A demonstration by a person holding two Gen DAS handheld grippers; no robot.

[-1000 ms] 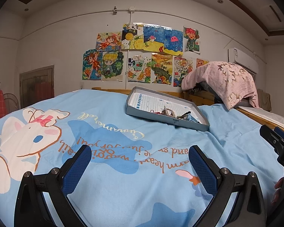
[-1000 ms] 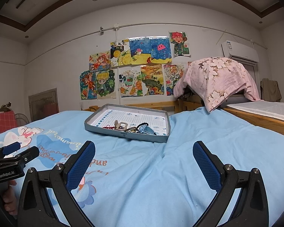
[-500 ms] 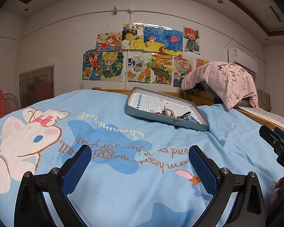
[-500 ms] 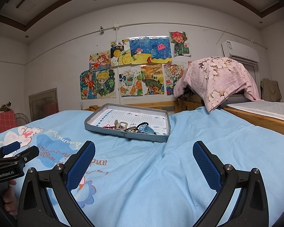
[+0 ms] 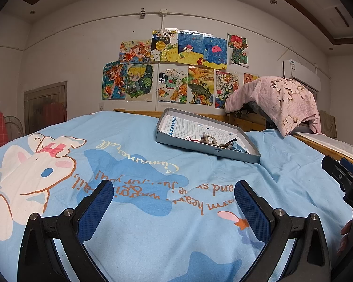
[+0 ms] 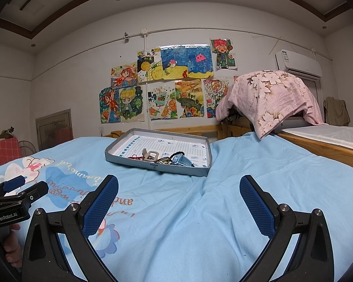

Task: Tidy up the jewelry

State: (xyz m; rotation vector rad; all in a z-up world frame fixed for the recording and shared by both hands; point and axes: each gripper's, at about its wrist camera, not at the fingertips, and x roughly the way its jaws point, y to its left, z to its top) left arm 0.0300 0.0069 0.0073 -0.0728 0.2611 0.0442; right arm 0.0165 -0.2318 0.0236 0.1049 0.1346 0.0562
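A shallow grey tray (image 6: 138, 164) with a grid-paper floor lies on the blue bedspread, ahead of both grippers; it also shows in the left wrist view (image 5: 188, 144). A small heap of jewelry (image 6: 167, 158) lies at its near edge: a beige buckle-like piece, a dark cord, a blue piece, something red. The same jewelry heap shows in the left view (image 5: 220, 142). My left gripper (image 5: 174, 202) is open and empty, low over the bedspread. My right gripper (image 6: 178, 198) is open and empty, well short of the tray.
The blue cartoon-print bedspread (image 5: 129, 176) covers the bed. A pink floral cloth (image 6: 270, 96) drapes over something at the back right beside a wooden bed frame (image 6: 317, 145). Drawings hang on the far wall (image 6: 171, 82).
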